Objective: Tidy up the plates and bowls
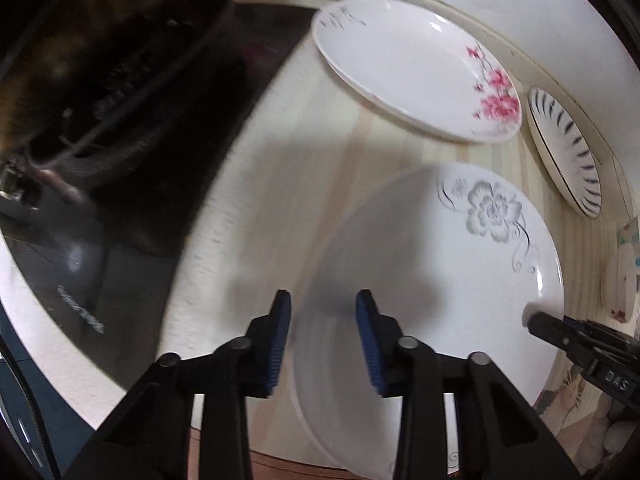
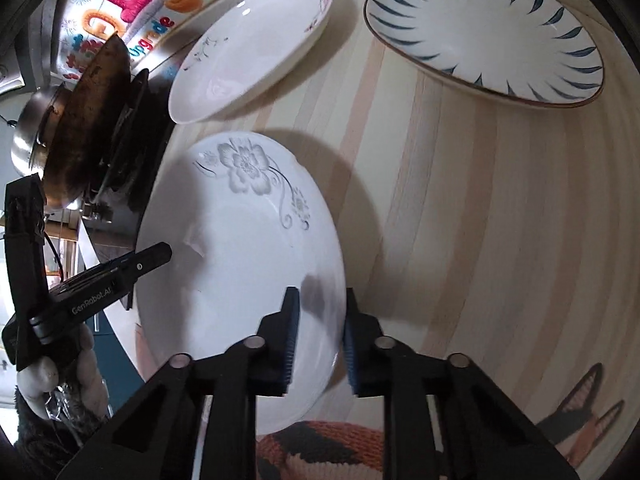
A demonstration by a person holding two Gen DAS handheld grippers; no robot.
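**Right wrist view: both grippers at the grey-flower plate**

The grey-flower plate (image 2: 240,256) sits tilted on the pale wooden board (image 2: 480,220). The right gripper (image 2: 318,340) straddles its near rim, pads apart on either side, contact unclear. The left gripper (image 1: 324,344) gapes across the opposite edge. Its body reads "GenRobot.AI". Beyond lie the pink-blossom plate (image 1: 416,68) and blue-striped plate (image 2: 484,32).

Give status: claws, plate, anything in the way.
Right claw astride the grey-flower plate rim, jaws not shut. Left claw open at the opposite rim. Pink-blossom plate and blue-striped plate beyond, apart; nothing blocking.
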